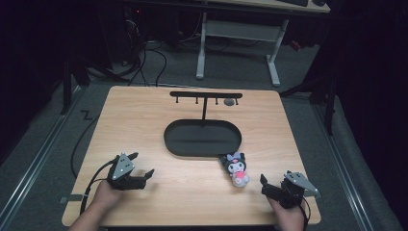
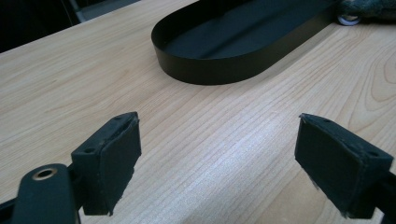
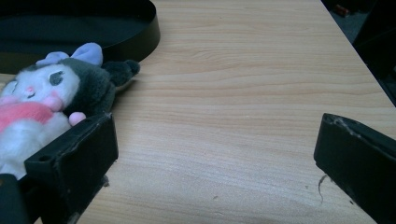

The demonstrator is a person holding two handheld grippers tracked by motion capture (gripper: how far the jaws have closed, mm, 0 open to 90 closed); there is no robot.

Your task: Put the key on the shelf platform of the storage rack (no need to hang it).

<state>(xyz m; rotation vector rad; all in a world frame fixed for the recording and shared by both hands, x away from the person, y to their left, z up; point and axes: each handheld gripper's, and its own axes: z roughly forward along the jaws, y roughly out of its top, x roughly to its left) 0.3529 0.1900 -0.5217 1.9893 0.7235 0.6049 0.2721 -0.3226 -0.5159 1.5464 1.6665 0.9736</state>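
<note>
The plush [image 1: 235, 168] lies on the table [image 1: 144, 125], long axis front-to-back, head toward the tray [image 1: 202, 137]. My left gripper [image 1: 143, 172] and right gripper [image 1: 269, 185] are both released.

**Wood, matt black and plush**

The table [image 1: 144, 125] is pale wood-grain, smooth with a soft sheen. The oval tray [image 2: 210, 74] has a thin black wall with a matt, faintly satin finish. The plush toy [image 3: 56, 93] is fuzzy cloth. The right gripper [image 3: 215, 154] wears matt black pads, scuffed at the edges.
</note>
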